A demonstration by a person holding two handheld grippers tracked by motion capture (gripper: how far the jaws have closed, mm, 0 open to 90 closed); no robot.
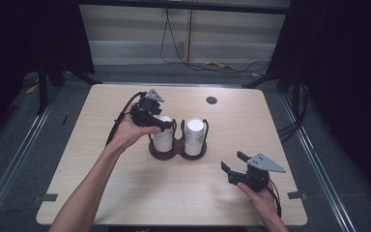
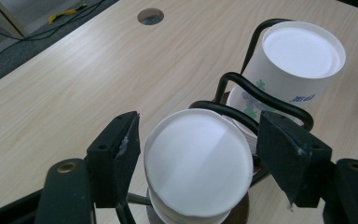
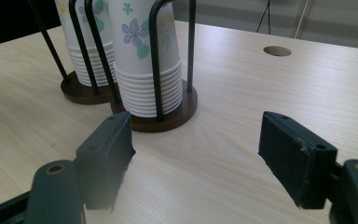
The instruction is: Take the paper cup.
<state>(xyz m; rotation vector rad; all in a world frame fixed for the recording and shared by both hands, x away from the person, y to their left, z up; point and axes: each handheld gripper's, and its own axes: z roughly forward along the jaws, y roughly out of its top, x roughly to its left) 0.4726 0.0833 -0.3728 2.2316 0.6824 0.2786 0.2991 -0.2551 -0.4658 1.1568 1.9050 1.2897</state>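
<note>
Item: stack of white paper cups with a blue-and-green flower print [image 2: 198, 163], nested upside down, flat bases uppermost. Long axis upright, standing in the left ring of a dark round-based wire cup holder [image 1: 177, 151] near the middle of the light wood tabletop [image 1: 125, 193].

Left gripper [image 1: 166, 126]: held in the person's left hand [image 1: 128, 133], reaching in from the left at the top of this stack. In the left gripper view the topmost cup's base lies squarely between the two black jaws; the left pad sits at the cup's rim, the right pad stands just beside it, with a wire loop of the holder passing close behind. Whether the pads press on the cup yet cannot be told.

Second stack of the same white flowered cups [image 1: 193, 135]: upright, upside down, in the holder's right ring, just beside the first.

Right gripper [image 1: 233, 162]: in the right hand [image 1: 261, 200], low over the tabletop's near right part, well apart from the holder, jaws spread with nothing between them, pointing toward the stacks.

Round cable hole [image 1: 211, 100]: far side of tabletop.
</note>
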